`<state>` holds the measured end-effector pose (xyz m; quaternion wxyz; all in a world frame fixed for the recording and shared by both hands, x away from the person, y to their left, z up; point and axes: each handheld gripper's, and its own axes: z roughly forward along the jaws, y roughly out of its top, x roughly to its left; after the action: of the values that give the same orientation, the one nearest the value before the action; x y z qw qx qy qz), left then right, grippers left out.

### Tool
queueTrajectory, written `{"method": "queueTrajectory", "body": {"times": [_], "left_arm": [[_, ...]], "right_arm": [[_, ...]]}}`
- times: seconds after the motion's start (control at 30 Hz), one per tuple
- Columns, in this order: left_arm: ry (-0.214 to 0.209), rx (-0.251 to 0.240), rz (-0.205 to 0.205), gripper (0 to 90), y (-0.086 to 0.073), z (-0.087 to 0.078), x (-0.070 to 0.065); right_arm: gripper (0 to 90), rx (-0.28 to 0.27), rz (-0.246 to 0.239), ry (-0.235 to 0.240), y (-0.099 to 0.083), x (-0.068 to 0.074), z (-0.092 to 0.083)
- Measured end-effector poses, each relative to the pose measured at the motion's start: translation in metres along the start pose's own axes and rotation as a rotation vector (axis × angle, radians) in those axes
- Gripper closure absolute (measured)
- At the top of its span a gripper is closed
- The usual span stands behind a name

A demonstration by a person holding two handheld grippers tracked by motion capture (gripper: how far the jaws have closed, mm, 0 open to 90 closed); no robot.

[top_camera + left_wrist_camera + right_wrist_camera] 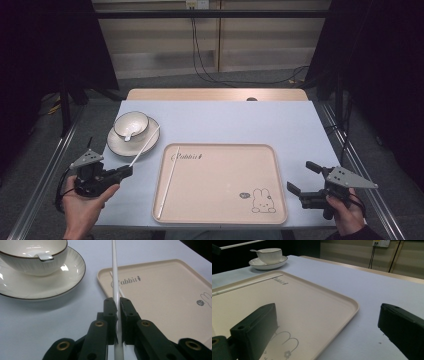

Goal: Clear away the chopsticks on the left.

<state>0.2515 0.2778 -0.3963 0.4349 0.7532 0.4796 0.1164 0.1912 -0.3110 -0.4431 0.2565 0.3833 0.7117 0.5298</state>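
My left gripper (127, 171) (117, 302) is shut on a white chopstick (145, 145) (115, 272). The stick slants up and away over the table's left side, its far end near the saucer (120, 146) (50, 282). A second white chopstick (168, 182) (121, 292) (244, 285) lies along the left side of the beige tray (220, 180) (162, 297) (312, 297). A white bowl (131, 124) (32, 255) (269, 255) with a spoon (129, 135) (45, 257) in it stands on the saucer. My right gripper (301, 176) (328, 315) stands open and holds nothing, just right of the tray.
The tray sits at the front middle of the pale blue table (240, 120) and has a rabbit drawing (262, 200) at its near right corner. Bowl and saucer stand at the left, behind my left hand. Cables (210, 75) run across the floor beyond the table.
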Motion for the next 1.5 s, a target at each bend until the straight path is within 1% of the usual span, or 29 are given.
{"method": "queueTrajectory", "body": {"times": [0.07, 0.1, 0.13, 0.23, 0.27, 0.3, 0.33, 0.37, 0.43, 0.47, 0.53, 0.57, 0.63, 0.67, 0.7, 0.73, 0.77, 0.8, 0.87, 0.9, 0.97, 1.17, 1.23, 1.27, 1.3, 1.33, 1.4, 1.43, 1.5], "left_arm": [[0.001, 0.007, -0.010, 84.4, -0.003, 0.001, -0.006], [0.023, 0.007, -0.022, 84.4, -0.004, 0.001, -0.010], [0.034, 0.009, -0.030, 84.4, -0.006, 0.002, -0.014], [0.031, 0.006, -0.053, 84.4, -0.009, 0.002, -0.025], [0.037, 0.012, -0.042, 84.4, -0.010, 0.002, -0.029], [0.031, 0.014, -0.042, 84.4, -0.011, 0.003, -0.033], [0.014, 0.012, -0.055, 84.4, -0.012, 0.004, -0.038], [0.012, 0.018, -0.058, 84.4, -0.012, 0.006, -0.042], [0.033, 0.009, -0.061, 84.3, -0.012, 0.011, -0.048], [0.029, 0.005, -0.078, 84.3, -0.012, 0.015, -0.049], [0.039, -0.004, -0.074, 84.3, -0.012, 0.021, -0.050], [0.042, 0.013, -0.071, 84.3, -0.011, 0.024, -0.050], [0.043, 0.013, -0.094, 84.3, -0.012, 0.031, -0.051], [0.050, 0.034, -0.086, 84.3, -0.012, 0.034, -0.052], [0.058, 0.034, -0.089, 84.3, -0.013, 0.038, -0.054], [0.049, 0.043, -0.093, 84.3, -0.013, 0.041, -0.055], [0.064, 0.063, -0.090, 84.3, -0.013, 0.044, -0.056], [0.087, 0.066, -0.097, 84.4, -0.014, 0.047, -0.057], [0.104, 0.093, -0.112, 84.4, -0.016, 0.055, -0.061], [0.116, 0.095, -0.108, 84.4, -0.017, 0.057, -0.063], [0.116, 0.098, -0.126, 84.4, -0.019, 0.061, -0.065], [0.131, 0.149, -0.135, 84.3, -0.023, 0.076, -0.071], [0.151, 0.140, -0.135, 84.3, -0.023, 0.080, -0.073], [0.143, 0.152, -0.137, 84.3, -0.022, 0.082, -0.073], [0.151, 0.155, -0.141, 84.3, -0.022, 0.084, -0.073], [0.158, 0.165, -0.128, 84.3, -0.021, 0.087, -0.074], [0.140, 0.186, -0.150, 84.2, -0.022, 0.091, -0.076], [0.145, 0.190, -0.144, 84.2, -0.023, 0.093, -0.077], [0.138, 0.202, -0.162, 84.0, -0.023, 0.096, -0.077]], "right_arm": [[2.0, -0.001, 0.006, -0.002, 0.000, 0.000, 0.000], [2.0, -0.003, 0.002, -0.002, 0.000, 0.000, 0.000], [2.0, -0.002, -0.002, -0.001, 0.000, 0.000, 0.001], [2.0, 0.002, -0.004, 0.006, 0.000, 0.001, 0.001], [2.0, 0.001, -0.002, 0.004, 0.000, 0.001, 0.001], [2.0, 0.000, -0.004, 0.004, 0.000, 0.001, 0.001], [2.0, 0.000, 0.000, 0.006, 0.000, 0.001, 0.001], [2.0, 0.001, -0.005, 0.008, 0.000, 0.001, 0.001], [2.0, 0.002, -0.006, 0.009, 0.000, 0.001, 0.001], [2.0, 0.003, -0.003, 0.009, 0.000, 0.002, 0.001], [2.0, 0.002, -0.006, 0.008, 0.000, 0.001, 0.001], [2.0, 0.003, -0.006, 0.008, 0.000, 0.001, 0.002], [2.3, 0.005, -0.005, 0.008, 0.000, 0.001, 0.001], [2.4, 0.006, -0.004, 0.005, 0.000, 0.001, 0.001], [2.4, 0.005, -0.005, 0.006, 0.000, 0.001, 0.001], [2.5, 0.005, -0.004, 0.007, 0.000, 0.001, 0.001], [2.5, 0.006, -0.002, 0.007, 0.000, 0.001, 0.002], [2.4, 0.008, -0.009, 0.011, 0.000, 0.001, 0.002], [2.4, 0.009, -0.007, 0.009, 0.000, 0.002, 0.002], [2.4, 0.010, -0.006, 0.007, 0.000, 0.002, 0.002], [2.4, 0.008, -0.009, 0.009, 0.000, 0.002, 0.002], [2.4, 0.013, -0.014, 0.014, 0.000, 0.002, 0.003], [2.4, 0.018, -0.006, 0.007, 0.000, 0.002, 0.004], [2.4, 0.016, -0.005, 0.006, 0.000, 0.001, 0.004], [2.4, 0.016, -0.007, 0.012, 0.000, 0.001, 0.004], [2.4, 0.017, -0.005, 0.012, 0.000, 0.001, 0.004], [2.4, 0.015, -0.001, 0.012, 0.000, 0.001, 0.005], [2.4, 0.017, -0.009, 0.014, 0.000, 0.000, 0.005], [2.4, 0.017, -0.009, 0.013, 0.000, 0.001, 0.005]]}}
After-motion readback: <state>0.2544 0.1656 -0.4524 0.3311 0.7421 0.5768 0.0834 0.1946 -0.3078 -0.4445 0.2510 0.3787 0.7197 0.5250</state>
